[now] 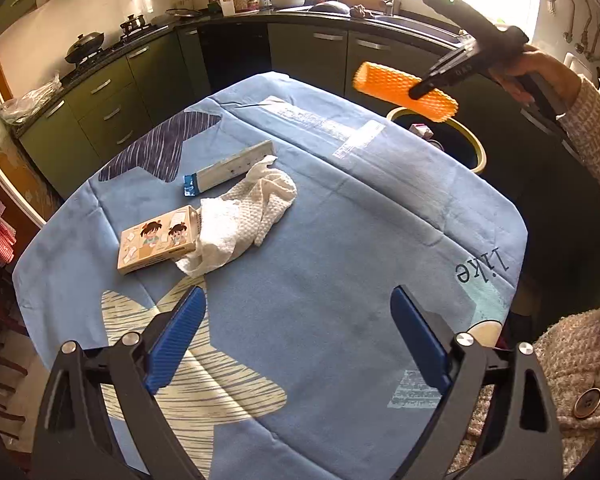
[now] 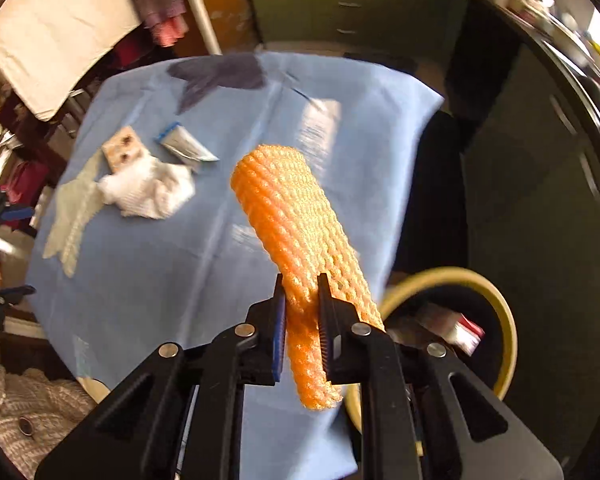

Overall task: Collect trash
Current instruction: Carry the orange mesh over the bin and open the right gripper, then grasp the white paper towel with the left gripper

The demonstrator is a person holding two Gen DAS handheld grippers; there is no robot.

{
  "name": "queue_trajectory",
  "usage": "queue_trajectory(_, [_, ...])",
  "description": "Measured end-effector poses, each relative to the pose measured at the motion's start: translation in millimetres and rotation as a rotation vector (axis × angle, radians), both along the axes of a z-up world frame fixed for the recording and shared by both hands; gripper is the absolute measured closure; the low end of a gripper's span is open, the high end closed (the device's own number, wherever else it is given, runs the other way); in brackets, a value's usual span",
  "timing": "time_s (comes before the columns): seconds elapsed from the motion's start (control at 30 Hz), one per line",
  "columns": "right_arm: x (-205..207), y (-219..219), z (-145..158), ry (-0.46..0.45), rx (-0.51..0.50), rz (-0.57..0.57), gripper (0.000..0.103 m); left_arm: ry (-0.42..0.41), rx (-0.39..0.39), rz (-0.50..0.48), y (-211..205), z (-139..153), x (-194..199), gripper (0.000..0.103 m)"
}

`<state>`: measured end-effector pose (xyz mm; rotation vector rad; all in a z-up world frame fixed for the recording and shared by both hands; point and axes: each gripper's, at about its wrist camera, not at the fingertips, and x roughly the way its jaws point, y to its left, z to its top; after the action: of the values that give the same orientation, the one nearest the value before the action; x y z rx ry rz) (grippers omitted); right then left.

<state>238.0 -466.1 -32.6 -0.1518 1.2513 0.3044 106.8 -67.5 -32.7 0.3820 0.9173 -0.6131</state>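
Note:
An orange foam net sleeve (image 2: 296, 224) hangs in the air, pinched in my right gripper (image 2: 302, 280), which is shut on it. Seen from the left wrist, that sleeve (image 1: 396, 90) and the right gripper (image 1: 422, 90) are high above the table's far right edge, over a yellow-rimmed bin (image 1: 474, 148). On the blue tablecloth (image 1: 340, 240) lie a crumpled white paper towel (image 1: 244, 216), a small cartoon-printed box (image 1: 158, 240) and a white tube with a blue end (image 1: 232, 168). My left gripper (image 1: 298, 300) is open above the cloth's near part, with nothing between its blue pads.
The bin (image 2: 504, 312) stands on the floor beside the table and holds some packaging (image 2: 452, 328). Dark green kitchen cabinets (image 1: 308, 52) and a cluttered counter run behind the table. A person's knitted sleeve (image 1: 596, 152) is at the right. Clothes hang at the far left.

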Motion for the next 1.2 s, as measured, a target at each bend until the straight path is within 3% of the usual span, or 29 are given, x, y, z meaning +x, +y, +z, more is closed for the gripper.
queue_trajectory(0.17, [-13, -78, -50, 0.062, -0.098, -0.164, 0.081, -0.002, -0.002, -0.036, -19, 1, 0, 0.014])
queue_trajectory(0.23, [-12, -96, -65, 0.073, -0.112, -0.204, 0.075, -0.005, 0.002, -0.049, -25, 2, -2, 0.014])
queue_trajectory(0.33, [-10, -113, -75, 0.049, -0.166, -0.245, 0.055, -0.009, 0.013, -0.061, -30, 2, -4, 0.013])
queue_trajectory(0.37, [-10, -117, -75, 0.043, -0.153, -0.255, 0.055, -0.010, 0.017, -0.060, -30, 2, -4, 0.013])
queue_trajectory(0.6, [-14, -106, -50, -0.012, -0.077, -0.231, 0.051, -0.007, 0.037, -0.029, -22, -4, 12, 0.011])
queue_trajectory(0.8, [-24, -87, -37, -0.030, -0.051, -0.195, 0.048, -0.026, 0.091, -0.060, -28, -22, 52, 0.011])
queue_trajectory(1.2, [-47, -79, -38, -0.010, -0.018, -0.176, 0.043, 0.071, 0.129, -0.087, -40, -79, 128, 0.013])
